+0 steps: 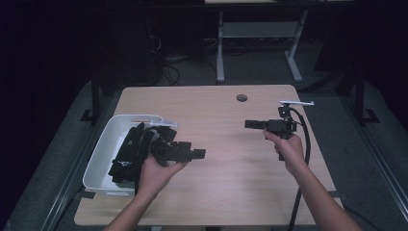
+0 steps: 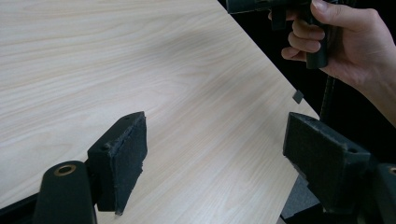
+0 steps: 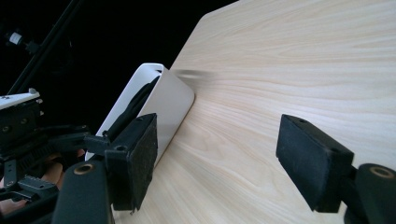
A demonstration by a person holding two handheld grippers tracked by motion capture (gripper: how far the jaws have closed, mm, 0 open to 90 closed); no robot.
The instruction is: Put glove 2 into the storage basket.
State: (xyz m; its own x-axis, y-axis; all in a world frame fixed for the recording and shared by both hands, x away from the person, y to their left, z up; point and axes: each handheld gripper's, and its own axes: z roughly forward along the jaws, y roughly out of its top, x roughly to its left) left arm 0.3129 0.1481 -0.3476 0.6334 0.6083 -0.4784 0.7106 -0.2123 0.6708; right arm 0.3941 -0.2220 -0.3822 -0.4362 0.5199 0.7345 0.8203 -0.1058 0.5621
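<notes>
The white plastic tub (image 1: 98, 159) with the black strapped items (image 1: 129, 151) in it sits at the left edge of your pale wooden desk (image 1: 226, 144). Your left tongs (image 1: 198, 154) hover just beside its right wall, jaws spread wide with nothing between them. Your right tongs (image 1: 250, 124) hang well apart over the desk's right half, pointing toward the tub, also wide and empty.

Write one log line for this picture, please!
left gripper: open, beside white bin | right gripper: open, holding nothing | bin: black straps inside | table: bare wood between the grippers
</notes>
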